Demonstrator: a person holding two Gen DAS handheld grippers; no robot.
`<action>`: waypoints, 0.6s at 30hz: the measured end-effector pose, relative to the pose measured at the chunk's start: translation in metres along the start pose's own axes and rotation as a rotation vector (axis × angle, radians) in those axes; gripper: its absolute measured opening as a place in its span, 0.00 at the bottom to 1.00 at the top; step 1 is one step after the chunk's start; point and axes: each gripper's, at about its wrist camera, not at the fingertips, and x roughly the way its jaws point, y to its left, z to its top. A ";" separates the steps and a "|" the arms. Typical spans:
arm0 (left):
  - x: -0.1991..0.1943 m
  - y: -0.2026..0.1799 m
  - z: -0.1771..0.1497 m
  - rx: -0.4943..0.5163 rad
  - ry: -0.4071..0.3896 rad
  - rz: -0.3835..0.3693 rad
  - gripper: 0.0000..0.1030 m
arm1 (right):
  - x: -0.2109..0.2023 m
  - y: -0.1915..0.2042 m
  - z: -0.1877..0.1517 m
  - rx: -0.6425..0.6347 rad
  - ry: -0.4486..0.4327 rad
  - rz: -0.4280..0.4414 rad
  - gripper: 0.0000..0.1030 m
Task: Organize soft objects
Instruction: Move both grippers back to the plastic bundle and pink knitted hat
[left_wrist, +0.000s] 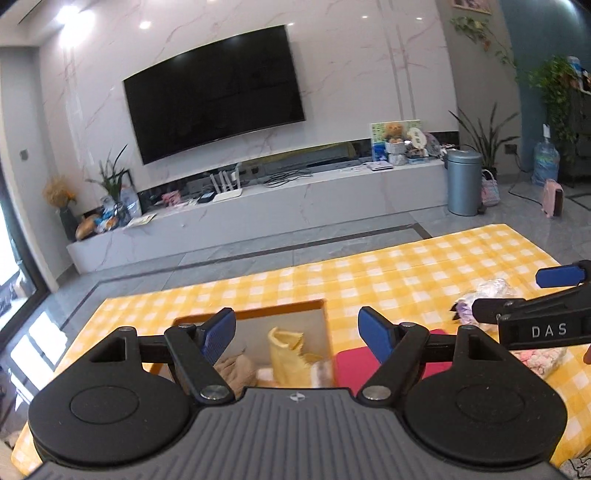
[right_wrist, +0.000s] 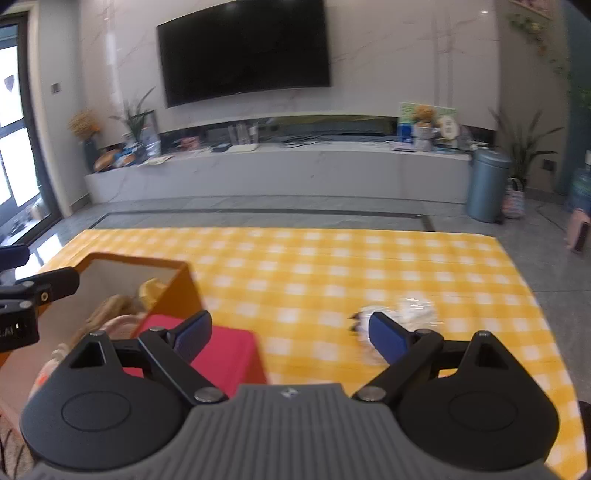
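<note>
The bench (right_wrist: 332, 258) wears a yellow checked cloth, and its far edge runs clear across both views with bare grey floor (right_wrist: 258, 206) beyond. Most of the cloth between the box (right_wrist: 177, 291) and the right edge lies open.

The orange box with pale inner walls sits at the bench's left side. Inside it lie a yellow cloth (left_wrist: 286, 350) and a beige soft thing (left_wrist: 232, 369). A red cloth (right_wrist: 225, 354) lies just beside the box's right wall.

The left claw (left_wrist: 297, 334) hangs above the box mouth, its blue pads spread wide, nothing between them. The right claw (right_wrist: 291, 332) hangs over the cloth right of the box, pads also wide apart and empty.

A crumpled clear bag with whitish and purple stuff (right_wrist: 399, 314) lies near the right claw's right pad, blurred. In the left view a pink-white soft thing (left_wrist: 539, 360) shows under the right claw.
</note>
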 end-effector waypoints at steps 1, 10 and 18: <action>0.000 -0.007 0.002 0.004 0.001 -0.010 0.86 | 0.000 -0.006 0.000 0.014 0.002 -0.010 0.88; 0.008 -0.061 0.016 0.051 0.019 -0.152 0.86 | 0.001 -0.063 -0.008 -0.003 0.051 -0.225 0.91; 0.030 -0.115 0.017 0.089 0.107 -0.316 0.86 | 0.009 -0.116 -0.023 0.016 0.124 -0.374 0.92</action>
